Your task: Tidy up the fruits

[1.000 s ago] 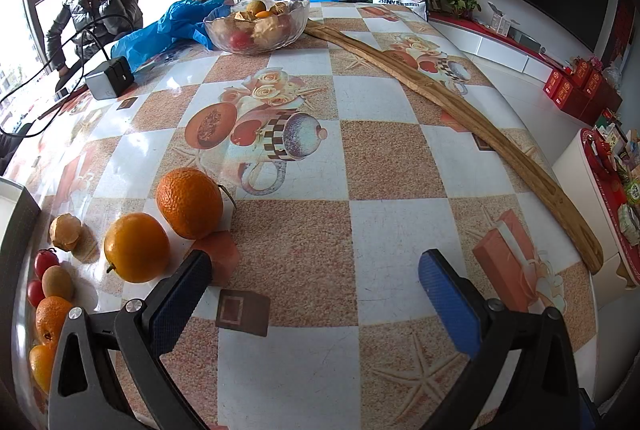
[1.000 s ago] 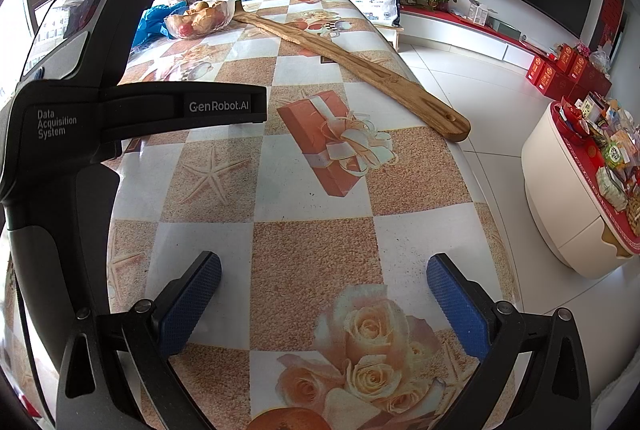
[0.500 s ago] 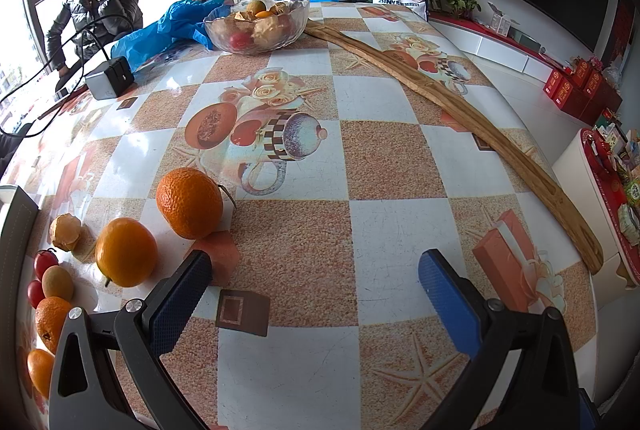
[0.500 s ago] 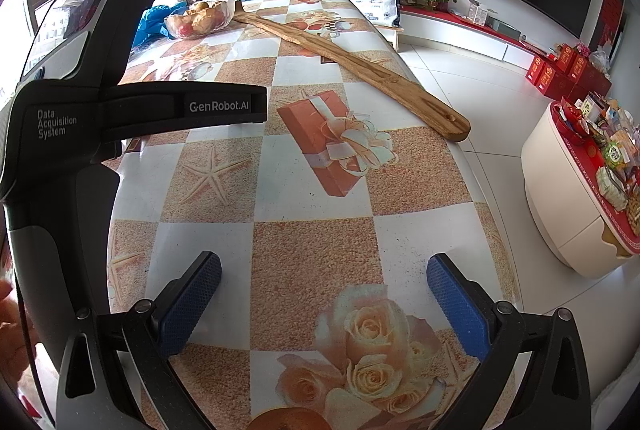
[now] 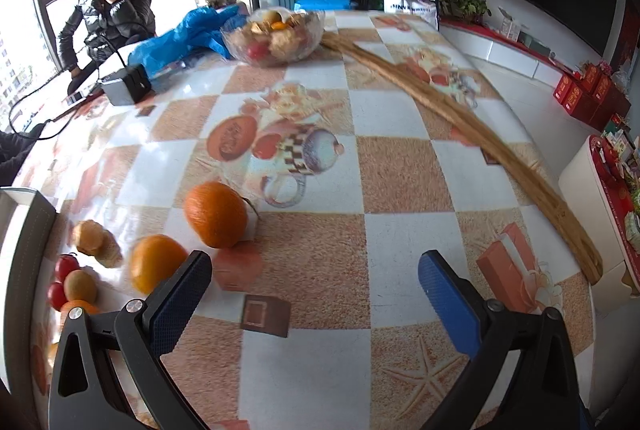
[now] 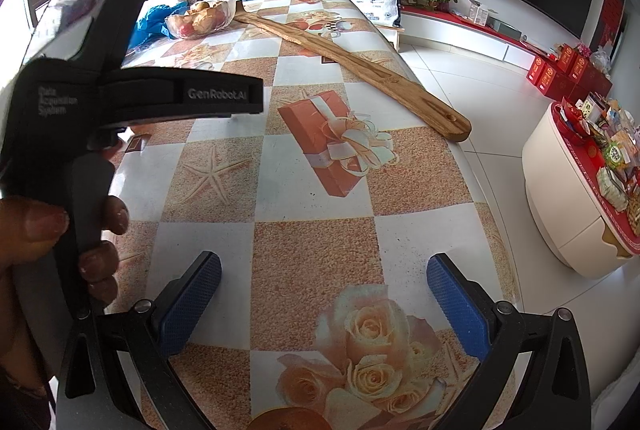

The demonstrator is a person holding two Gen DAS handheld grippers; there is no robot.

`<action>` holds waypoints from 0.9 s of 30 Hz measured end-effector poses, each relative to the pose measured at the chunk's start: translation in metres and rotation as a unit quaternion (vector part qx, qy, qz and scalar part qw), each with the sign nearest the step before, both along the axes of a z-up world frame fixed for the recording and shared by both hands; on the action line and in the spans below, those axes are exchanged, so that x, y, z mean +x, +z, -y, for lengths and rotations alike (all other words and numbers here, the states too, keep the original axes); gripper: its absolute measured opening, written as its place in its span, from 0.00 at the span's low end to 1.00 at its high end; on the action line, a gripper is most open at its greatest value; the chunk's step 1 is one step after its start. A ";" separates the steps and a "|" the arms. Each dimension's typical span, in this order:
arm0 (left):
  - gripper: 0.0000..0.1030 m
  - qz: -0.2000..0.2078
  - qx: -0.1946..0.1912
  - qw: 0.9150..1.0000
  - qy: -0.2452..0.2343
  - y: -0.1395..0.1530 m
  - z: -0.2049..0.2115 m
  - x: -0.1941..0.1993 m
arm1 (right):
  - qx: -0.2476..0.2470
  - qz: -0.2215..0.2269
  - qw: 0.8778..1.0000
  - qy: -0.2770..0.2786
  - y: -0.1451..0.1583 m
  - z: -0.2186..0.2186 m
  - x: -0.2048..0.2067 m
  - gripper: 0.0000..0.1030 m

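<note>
In the left wrist view two oranges lie on the patterned tablecloth: one (image 5: 216,213) ahead and left of my left gripper (image 5: 316,294), one (image 5: 154,262) just beside its left finger. Small fruits cluster at the far left: a brown one (image 5: 89,236), red ones (image 5: 66,266) and a kiwi-like one (image 5: 80,286). A glass bowl (image 5: 276,37) full of fruit stands at the far end; it also shows in the right wrist view (image 6: 200,17). My left gripper is open and empty. My right gripper (image 6: 324,294) is open and empty over the tablecloth, with the left gripper's body (image 6: 100,89) to its left.
A long wooden board (image 5: 460,125) runs along the table's right side. A black box (image 5: 126,85) with cables and a blue bag (image 5: 180,33) lie at the far left. A person (image 5: 108,5) sits beyond the table. A grey tray edge (image 5: 24,230) is at the left.
My left gripper has shifted right and forward; the oranges now sit further right in its view and its body reaches further across the right wrist view. The right gripper is still.
</note>
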State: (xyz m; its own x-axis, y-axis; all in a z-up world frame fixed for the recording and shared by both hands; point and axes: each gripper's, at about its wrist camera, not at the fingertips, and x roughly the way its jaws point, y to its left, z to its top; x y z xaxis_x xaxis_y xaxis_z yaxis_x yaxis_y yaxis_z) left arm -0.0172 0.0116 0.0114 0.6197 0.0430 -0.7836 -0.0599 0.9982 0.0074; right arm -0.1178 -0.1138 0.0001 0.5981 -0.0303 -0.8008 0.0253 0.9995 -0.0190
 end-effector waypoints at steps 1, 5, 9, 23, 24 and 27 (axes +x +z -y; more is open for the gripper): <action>1.00 0.019 -0.005 1.000 -0.003 0.011 -0.005 -0.008 | 0.000 0.000 1.000 0.000 0.000 0.000 0.000 1.00; 1.00 0.056 -0.010 0.998 -0.028 0.049 -0.032 -0.043 | 0.000 0.000 1.000 0.000 0.000 0.000 0.000 1.00; 1.00 0.086 -0.018 0.996 -0.022 0.060 -0.084 -0.087 | -0.001 -0.002 1.000 0.001 -0.001 0.000 0.002 1.00; 1.00 -0.003 -0.012 0.999 0.044 0.013 -0.176 -0.136 | 0.089 -0.026 0.989 0.119 0.025 -0.055 -0.002 1.00; 1.00 -0.004 -0.007 0.999 0.039 0.010 -0.172 -0.134 | 0.086 -0.025 0.986 0.140 0.028 -0.065 -0.006 1.00; 1.00 -0.006 0.001 1.000 0.026 0.003 -0.164 -0.126 | 0.081 -0.021 0.981 0.175 0.030 -0.082 -0.015 1.00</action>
State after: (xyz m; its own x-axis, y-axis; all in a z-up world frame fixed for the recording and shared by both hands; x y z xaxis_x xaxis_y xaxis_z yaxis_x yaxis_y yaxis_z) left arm -0.1431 0.1752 0.0146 0.6066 0.0766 -0.7913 -0.1123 0.9936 0.0100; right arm -0.1325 -0.0318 0.0299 0.5150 0.3010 -0.8026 -0.3181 0.9366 0.1471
